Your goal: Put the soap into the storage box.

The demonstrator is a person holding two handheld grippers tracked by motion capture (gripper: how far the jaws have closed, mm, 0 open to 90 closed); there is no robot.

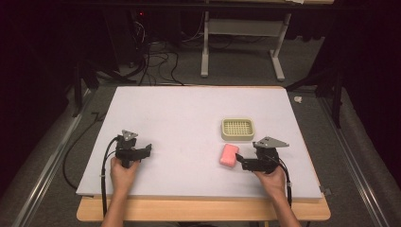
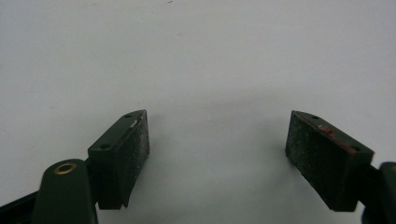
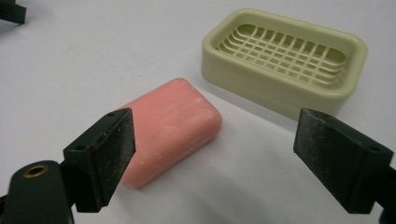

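A pink bar of soap lies flat on the white table top, just in front of a pale green soap dish with a grid floor. My right gripper is beside the soap's right edge and points left at it. In the right gripper view the soap lies just ahead of the left jaw, the empty dish stands behind it, and the right gripper is open with neither pad touching the soap. My left gripper rests at the left of the table. In its own view the left gripper is open over bare surface.
The white board lies on a wooden table whose front edge runs along the bottom. Beyond the far edge are a desk frame and cables on the floor. Each gripper trails a black cable.
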